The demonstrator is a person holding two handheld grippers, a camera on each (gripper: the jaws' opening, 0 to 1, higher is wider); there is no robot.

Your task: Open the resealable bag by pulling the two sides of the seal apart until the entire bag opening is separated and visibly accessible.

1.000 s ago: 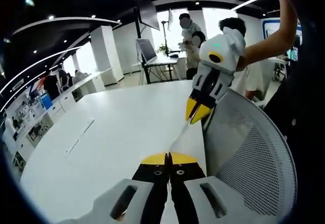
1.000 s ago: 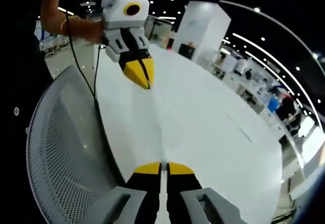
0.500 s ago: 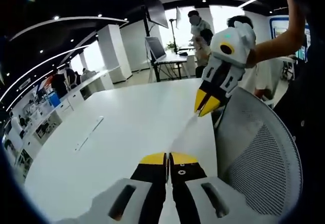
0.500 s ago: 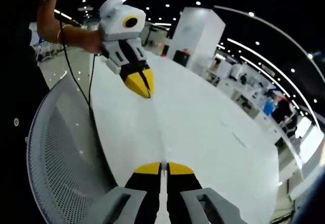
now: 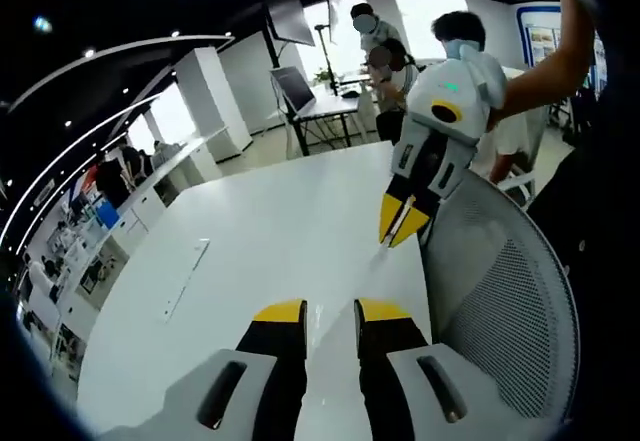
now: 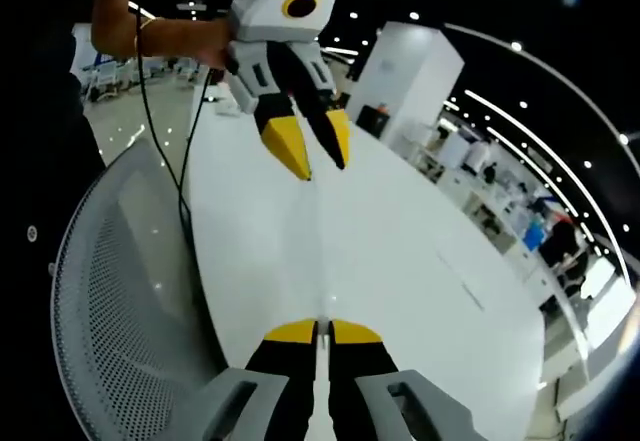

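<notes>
In the left gripper view the left gripper (image 5: 331, 313) had its yellow-tipped jaws spread apart with bare white table (image 5: 250, 241) showing through the gap, and nothing lay between them. Ahead of it, the right gripper (image 5: 404, 229) hung over the table's near edge beside a grey mesh chair back (image 5: 505, 311), its jaws nearly together around a thin, pale, see-through strip, most likely the edge of the resealable bag (image 5: 385, 251), though it was too faint to be sure. In the right gripper view the right gripper's jaws met at the bottom of the frame, pinched on that same clear film, which ran as a faint line up the middle towards the open left gripper. People stood by a desk (image 5: 325, 111) beyond the table.
</notes>
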